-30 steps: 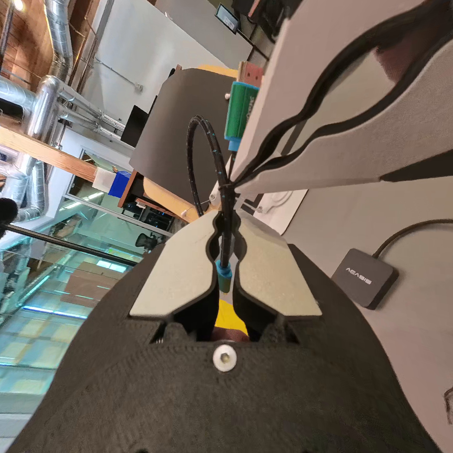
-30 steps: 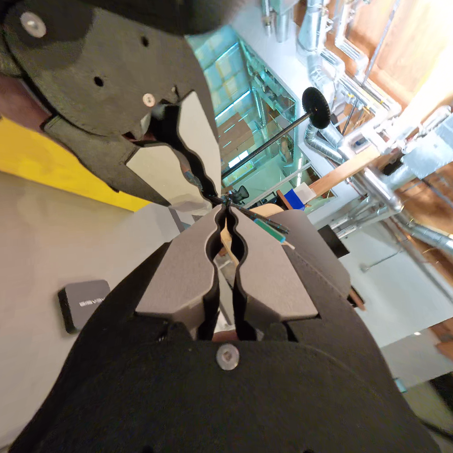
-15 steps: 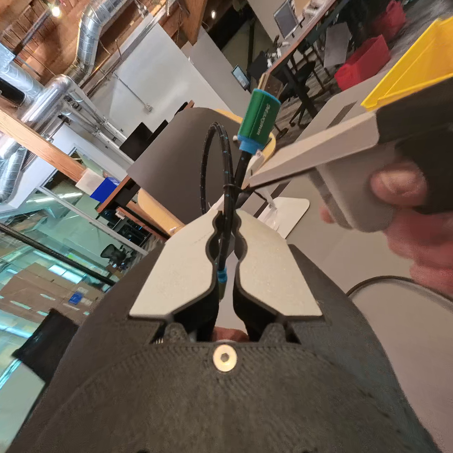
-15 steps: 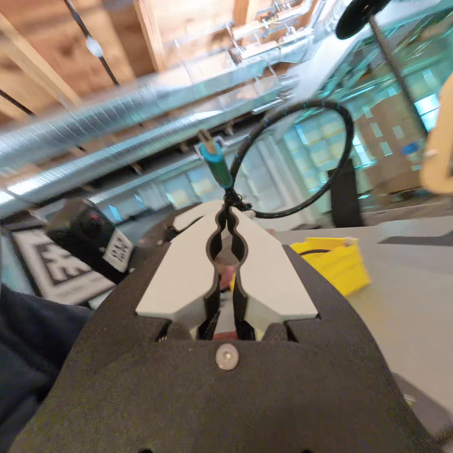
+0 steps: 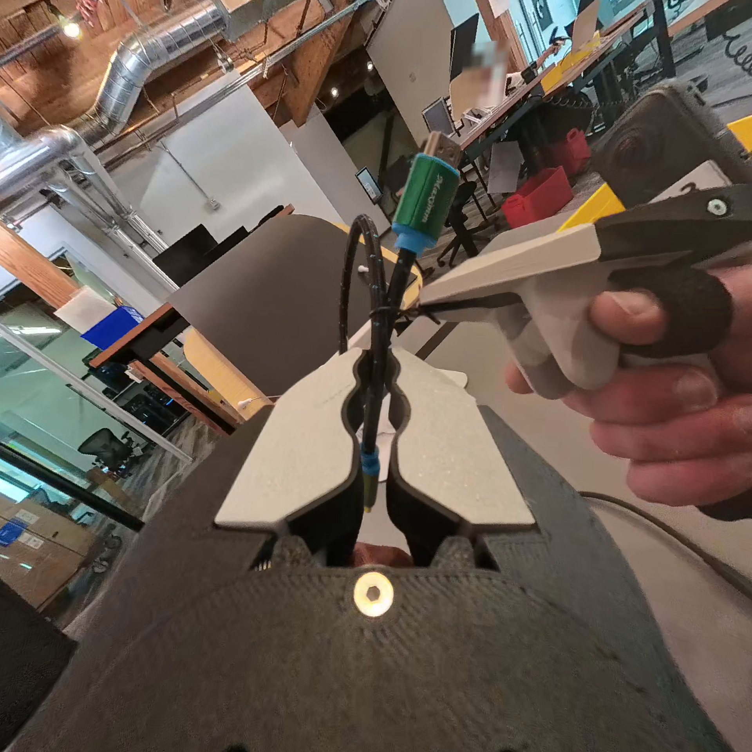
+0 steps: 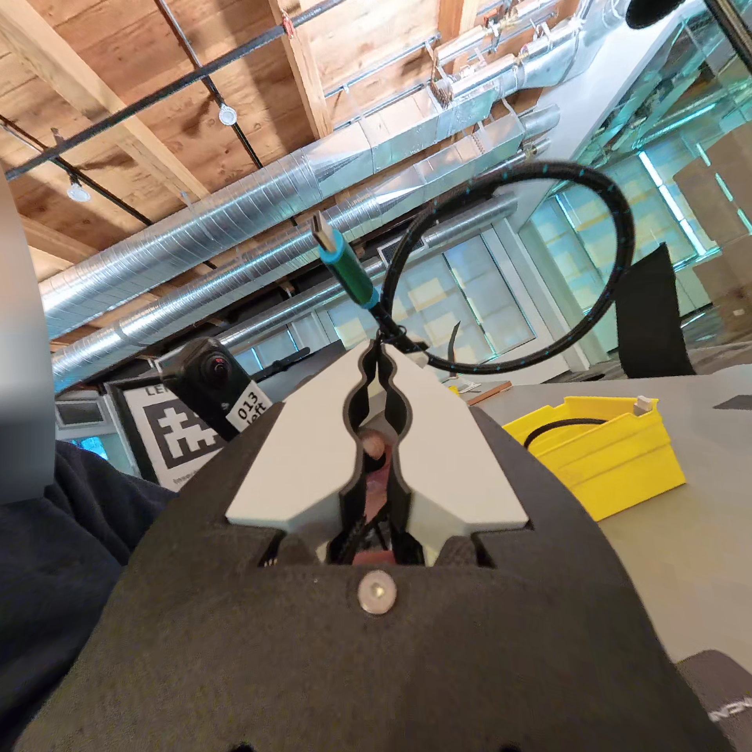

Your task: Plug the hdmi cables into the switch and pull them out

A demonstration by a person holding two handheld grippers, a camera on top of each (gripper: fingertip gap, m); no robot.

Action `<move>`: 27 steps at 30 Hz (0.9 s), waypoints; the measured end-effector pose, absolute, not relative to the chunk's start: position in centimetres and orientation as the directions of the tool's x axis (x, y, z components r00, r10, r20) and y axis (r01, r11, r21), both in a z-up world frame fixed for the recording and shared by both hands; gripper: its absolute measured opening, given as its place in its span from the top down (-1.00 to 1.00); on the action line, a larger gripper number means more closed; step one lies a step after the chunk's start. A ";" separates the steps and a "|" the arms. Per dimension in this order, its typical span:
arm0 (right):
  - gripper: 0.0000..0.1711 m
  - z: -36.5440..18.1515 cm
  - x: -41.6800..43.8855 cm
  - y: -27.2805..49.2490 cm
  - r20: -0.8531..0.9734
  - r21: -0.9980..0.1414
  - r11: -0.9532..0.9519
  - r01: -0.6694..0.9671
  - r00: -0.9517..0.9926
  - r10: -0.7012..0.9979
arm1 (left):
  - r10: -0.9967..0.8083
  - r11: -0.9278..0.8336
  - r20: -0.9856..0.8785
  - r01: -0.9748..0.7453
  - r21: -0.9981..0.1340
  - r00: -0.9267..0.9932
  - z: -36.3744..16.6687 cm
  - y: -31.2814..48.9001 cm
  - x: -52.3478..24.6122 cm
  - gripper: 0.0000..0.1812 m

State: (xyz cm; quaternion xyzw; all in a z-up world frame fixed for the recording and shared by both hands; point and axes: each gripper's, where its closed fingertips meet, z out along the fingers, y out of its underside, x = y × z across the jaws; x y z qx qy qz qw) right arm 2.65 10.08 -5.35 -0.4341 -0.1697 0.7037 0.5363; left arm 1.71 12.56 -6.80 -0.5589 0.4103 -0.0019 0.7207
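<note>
Since half a second ago both views are steadying and the right gripper [image 5: 423, 301] is drawing back slightly from the left gripper [image 5: 374, 362], its holder's hand [image 5: 659, 407] filling more of the left wrist view. Both are gripping the same hdmi cable [image 5: 372, 390]: the left one is clenching the braided cord, with one small plug [image 5: 370, 476] lying between its fingers. The right one is pinching the black tie [image 6: 390, 335] that is binding the loop, right at its fingertips. A green plug [image 5: 427, 199] is standing up beyond both tips. How far the cord is running down inside the left one's throat is hidden. Off to the right of the right gripper, a yellow bin [image 6: 586, 451] is sitting on the grey table [image 6: 691, 569], holding another dark cord, partly hidden. The switch is barely showing, cut off at that view's bottom corner.
</note>
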 end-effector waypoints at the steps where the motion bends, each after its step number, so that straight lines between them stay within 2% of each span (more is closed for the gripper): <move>1: 1.00 -5.5 2.5 10.0 -0.446 -0.693 -0.389 -0.607 -0.064 0.893 | -0.470 0.367 -0.577 -0.446 -0.816 0.668 -6.9 12.6 1.7 0.93; 4: 1.00 -6.1 2.3 10.0 -0.479 -0.668 -0.422 -0.613 -0.080 0.874 | -0.470 0.368 -0.584 -0.454 -0.812 0.662 -7.1 12.5 1.8 0.93; 6: 0.97 -6.1 2.3 9.9 -0.456 -0.699 -0.381 -0.605 -0.032 0.889 | -0.475 0.373 -0.585 -0.452 -0.810 0.657 -7.2 12.5 1.9 0.93; 8: 0.79 -6.3 2.2 9.8 -0.403 -0.761 -0.294 -0.579 0.065 0.913 | -0.473 0.364 -0.573 -0.444 -0.819 0.669 -7.0 12.7 1.6 0.93; 13: 0.83 -6.6 1.8 9.9 -0.256 -0.871 -0.106 -0.479 0.260 0.931 | -0.486 0.364 -0.575 -0.445 -0.818 0.658 -7.0 12.6 1.8 0.93; 17: 0.94 -6.7 1.7 10.1 -0.232 -0.886 -0.074 -0.458 0.300 0.925 | -0.483 0.366 -0.580 -0.451 -0.814 0.656 -7.0 12.6 1.8 0.93; 20: 0.84 -6.9 1.6 10.4 -0.215 -0.900 -0.050 -0.434 0.340 0.915 | -0.484 0.367 -0.586 -0.457 -0.810 0.650 -7.1 12.5 1.9 0.93; 24: 0.81 -6.6 1.7 10.4 -0.177 -0.904 -0.005 -0.427 0.365 0.914 | -0.490 0.367 -0.592 -0.465 -0.806 0.640 -7.4 12.4 2.1 0.94; 25: 0.93 -6.7 1.6 10.3 -0.168 -0.908 -0.001 -0.419 0.362 0.917 | -0.491 0.366 -0.592 -0.465 -0.806 0.639 -7.5 12.4 2.2 0.93; 27: 1.00 -6.8 1.4 9.9 -0.137 -0.918 0.017 -0.396 0.357 0.924 | -0.490 0.364 -0.592 -0.467 -0.806 0.640 -7.5 12.5 2.1 0.93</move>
